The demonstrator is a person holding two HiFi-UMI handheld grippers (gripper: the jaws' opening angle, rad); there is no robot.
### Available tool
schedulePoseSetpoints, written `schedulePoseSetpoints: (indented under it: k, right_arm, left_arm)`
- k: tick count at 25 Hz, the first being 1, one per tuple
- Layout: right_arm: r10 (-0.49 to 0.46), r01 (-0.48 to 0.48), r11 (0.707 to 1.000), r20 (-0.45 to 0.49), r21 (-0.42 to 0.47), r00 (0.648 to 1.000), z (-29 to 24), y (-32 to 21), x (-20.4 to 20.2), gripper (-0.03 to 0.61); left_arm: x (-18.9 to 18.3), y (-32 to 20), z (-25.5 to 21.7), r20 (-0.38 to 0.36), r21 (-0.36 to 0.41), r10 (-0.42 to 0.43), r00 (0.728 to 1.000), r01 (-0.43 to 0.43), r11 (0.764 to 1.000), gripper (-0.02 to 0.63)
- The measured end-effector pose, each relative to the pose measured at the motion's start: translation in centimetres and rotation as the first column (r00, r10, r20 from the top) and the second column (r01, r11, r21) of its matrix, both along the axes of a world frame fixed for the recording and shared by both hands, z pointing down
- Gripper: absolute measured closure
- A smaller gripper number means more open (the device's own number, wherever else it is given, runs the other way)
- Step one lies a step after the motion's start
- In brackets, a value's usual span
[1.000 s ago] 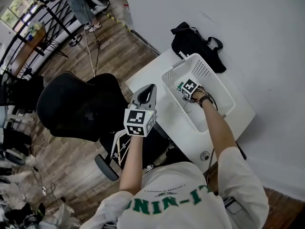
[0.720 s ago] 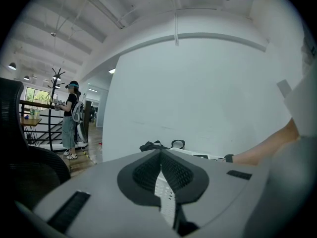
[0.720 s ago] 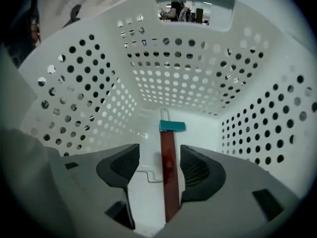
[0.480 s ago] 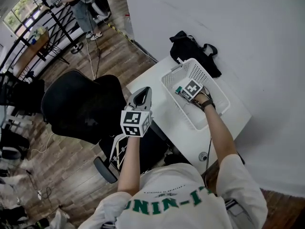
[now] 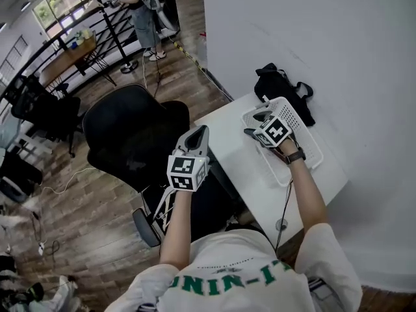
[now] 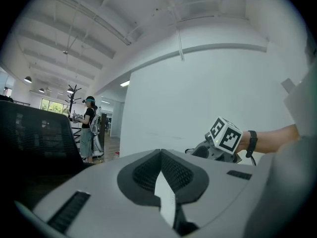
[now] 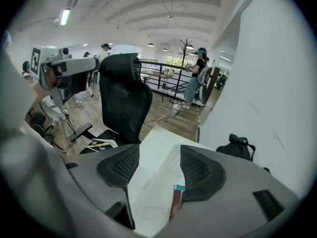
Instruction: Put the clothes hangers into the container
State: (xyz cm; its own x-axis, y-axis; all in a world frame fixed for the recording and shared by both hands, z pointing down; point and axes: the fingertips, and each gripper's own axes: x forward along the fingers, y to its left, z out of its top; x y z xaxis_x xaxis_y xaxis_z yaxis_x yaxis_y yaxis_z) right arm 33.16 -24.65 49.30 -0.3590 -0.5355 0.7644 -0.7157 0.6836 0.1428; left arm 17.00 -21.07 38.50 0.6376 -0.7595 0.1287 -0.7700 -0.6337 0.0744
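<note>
While chair (image 5: 130,142) flanks table (image 5: 227,142), bag (image 5: 279,83) behind basket (image 5: 296,114)

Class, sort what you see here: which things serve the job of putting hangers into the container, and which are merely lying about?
For the job: white basket; right tool, open; left tool, shut.
Lying about: black bag; black office chair.

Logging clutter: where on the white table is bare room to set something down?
Bare: the table strip between basket and office chair, and the near end around the grommet. Crowded: far corner, black bag beside basket.
</note>
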Motion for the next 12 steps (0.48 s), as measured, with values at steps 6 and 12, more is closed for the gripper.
schedulePoseSetpoints:
  k: [6,12]
  right_arm:
    - [-0.219,0.216,0.974,0.045,0.071,0.975,-4.1,1.9,-10.0,0.308]
    - [-0.404,0.397,0.911,0.045,0.109,0.914,-6.4,4.4,-21.8,0.31]
  left_arm:
    - [-6.0,1.6,-1.1,0.006,0.023,-0.11,0.994,0.11,0.994,0.6]
    - [-15.2,4.5,-1.7,0.005,0.021,-0.247,0.969,0.247,0.969,0.6]
